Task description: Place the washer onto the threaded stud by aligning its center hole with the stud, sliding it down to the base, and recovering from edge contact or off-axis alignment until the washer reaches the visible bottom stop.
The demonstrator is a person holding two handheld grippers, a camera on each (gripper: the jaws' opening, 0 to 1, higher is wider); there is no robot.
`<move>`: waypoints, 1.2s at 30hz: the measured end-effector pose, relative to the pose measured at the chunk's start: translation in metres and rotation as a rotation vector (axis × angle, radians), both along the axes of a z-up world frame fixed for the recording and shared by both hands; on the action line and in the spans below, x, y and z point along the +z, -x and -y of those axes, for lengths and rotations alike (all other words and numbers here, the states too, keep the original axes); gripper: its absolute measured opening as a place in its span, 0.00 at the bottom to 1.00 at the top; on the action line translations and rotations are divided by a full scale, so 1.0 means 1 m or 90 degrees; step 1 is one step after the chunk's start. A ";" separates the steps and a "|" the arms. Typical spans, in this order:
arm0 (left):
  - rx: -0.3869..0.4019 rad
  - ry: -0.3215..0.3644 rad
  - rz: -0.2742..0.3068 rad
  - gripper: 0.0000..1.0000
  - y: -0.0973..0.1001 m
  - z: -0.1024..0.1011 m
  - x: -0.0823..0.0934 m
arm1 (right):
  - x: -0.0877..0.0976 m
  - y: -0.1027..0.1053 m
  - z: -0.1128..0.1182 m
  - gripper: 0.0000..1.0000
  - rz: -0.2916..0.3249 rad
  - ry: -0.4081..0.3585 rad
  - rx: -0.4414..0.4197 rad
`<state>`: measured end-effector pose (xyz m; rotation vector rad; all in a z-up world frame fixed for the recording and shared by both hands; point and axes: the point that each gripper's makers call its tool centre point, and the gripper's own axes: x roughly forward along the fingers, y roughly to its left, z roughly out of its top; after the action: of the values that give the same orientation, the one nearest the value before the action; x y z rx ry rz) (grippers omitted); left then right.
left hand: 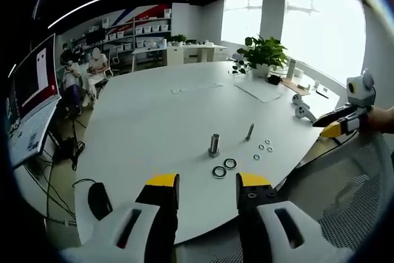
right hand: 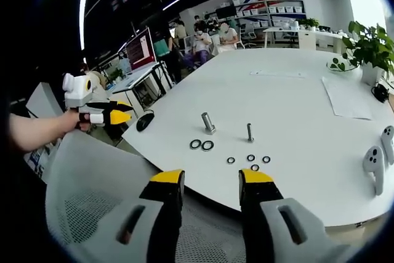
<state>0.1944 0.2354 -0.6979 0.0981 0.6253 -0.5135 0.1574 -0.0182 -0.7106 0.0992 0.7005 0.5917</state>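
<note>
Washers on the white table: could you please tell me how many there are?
6: two large washers side by side before the thick stud, and four small washers clustered near the thin stud.

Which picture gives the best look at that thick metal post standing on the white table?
The right gripper view: the threaded stud stands nearer and larger, its thread bands readable. The left gripper view shows the same stud upright but smaller, with two large washers lying beside it.

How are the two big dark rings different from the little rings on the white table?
The two large dark rings are bigger and darker than the small silvery rings. The large pair lies touching, side by side near the thick upright metal stud; the small ones lie scattered apart by the thin upright bolt. All lie flat on the white table.
</note>
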 end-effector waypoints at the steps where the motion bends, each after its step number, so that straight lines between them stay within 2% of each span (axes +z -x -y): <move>1: 0.000 0.002 0.001 0.35 0.000 0.001 0.001 | -0.001 0.001 -0.001 0.37 -0.002 0.003 0.004; 8: 0.010 0.007 0.019 0.35 -0.002 -0.001 0.007 | 0.000 0.000 0.002 0.38 -0.001 0.001 -0.004; 30: 0.006 0.014 0.014 0.36 -0.002 0.000 0.005 | -0.009 0.002 0.006 0.38 -0.016 0.040 -0.005; 36: 0.002 0.012 0.011 0.36 -0.001 0.000 0.003 | -0.017 0.004 0.013 0.38 -0.034 0.068 -0.016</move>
<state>0.1958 0.2350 -0.6945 0.0839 0.6036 -0.5151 0.1536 -0.0311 -0.7276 0.0252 0.7804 0.5286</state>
